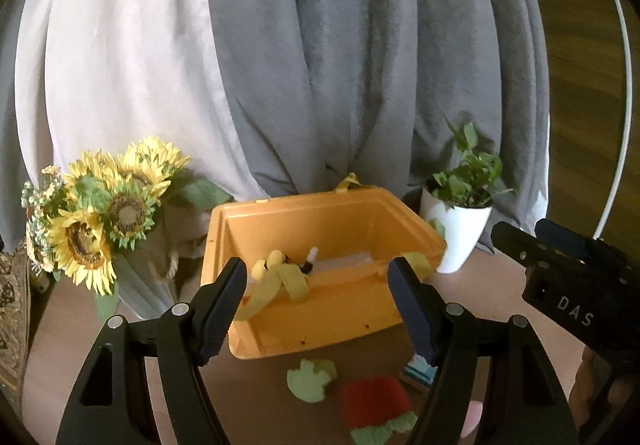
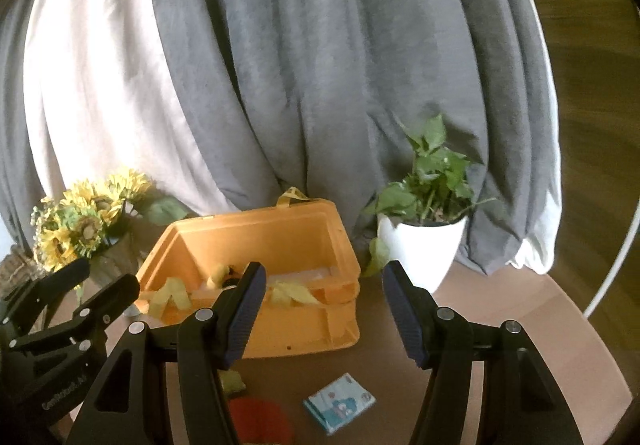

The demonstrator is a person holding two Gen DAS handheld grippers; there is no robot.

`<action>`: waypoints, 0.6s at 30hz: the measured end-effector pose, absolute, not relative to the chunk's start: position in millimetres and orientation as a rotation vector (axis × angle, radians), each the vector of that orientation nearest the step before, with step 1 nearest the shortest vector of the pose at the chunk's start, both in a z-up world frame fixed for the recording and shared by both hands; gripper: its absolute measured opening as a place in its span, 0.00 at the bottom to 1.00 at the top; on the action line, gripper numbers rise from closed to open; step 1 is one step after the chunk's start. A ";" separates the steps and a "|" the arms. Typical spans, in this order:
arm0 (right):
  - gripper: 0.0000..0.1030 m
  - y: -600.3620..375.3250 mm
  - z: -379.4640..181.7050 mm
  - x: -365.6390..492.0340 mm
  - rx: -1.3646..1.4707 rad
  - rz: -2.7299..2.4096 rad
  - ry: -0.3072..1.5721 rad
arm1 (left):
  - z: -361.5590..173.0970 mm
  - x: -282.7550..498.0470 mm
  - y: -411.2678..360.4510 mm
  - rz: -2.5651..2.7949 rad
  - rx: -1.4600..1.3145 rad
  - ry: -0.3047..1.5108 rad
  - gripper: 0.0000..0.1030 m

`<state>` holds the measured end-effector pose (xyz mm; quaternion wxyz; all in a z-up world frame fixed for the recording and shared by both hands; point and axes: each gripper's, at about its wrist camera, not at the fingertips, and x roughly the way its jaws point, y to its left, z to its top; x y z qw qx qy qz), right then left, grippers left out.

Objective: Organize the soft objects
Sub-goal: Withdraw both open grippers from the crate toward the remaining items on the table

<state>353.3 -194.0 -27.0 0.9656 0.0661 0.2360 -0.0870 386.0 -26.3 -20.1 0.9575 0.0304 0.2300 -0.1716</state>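
Note:
An orange bin (image 1: 320, 309) (image 2: 280, 329) with yellow straps stands on the brown table; a yellow plush toy (image 1: 270, 265) lies inside it. A red and green plush (image 1: 376, 405) (image 2: 260, 421) and a pale green plush piece (image 1: 312, 379) lie on the table in front of the bin. A small tissue pack (image 2: 340, 403) lies to their right. My left gripper (image 1: 318, 309) is open and empty above the bin's near wall. My right gripper (image 2: 324, 309) is open and empty, above the bin's right front corner.
A sunflower bouquet (image 1: 104, 217) (image 2: 86, 223) stands left of the bin. A white pot with a green plant (image 1: 460, 233) (image 2: 420, 245) stands right of it. Grey and white curtains (image 1: 320, 65) hang behind. The right gripper's body (image 1: 568, 277) shows at the right edge.

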 end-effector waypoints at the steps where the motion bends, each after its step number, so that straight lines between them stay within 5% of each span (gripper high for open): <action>1: 0.60 -194.2 -27.6 348.6 0.138 -0.180 0.476 | -21.1 382.5 -26.5 -0.351 0.069 0.468 0.74; 18: 0.60 -190.5 -60.3 302.2 0.192 -0.235 0.545 | -52.4 356.0 -27.6 -0.422 0.088 0.547 0.78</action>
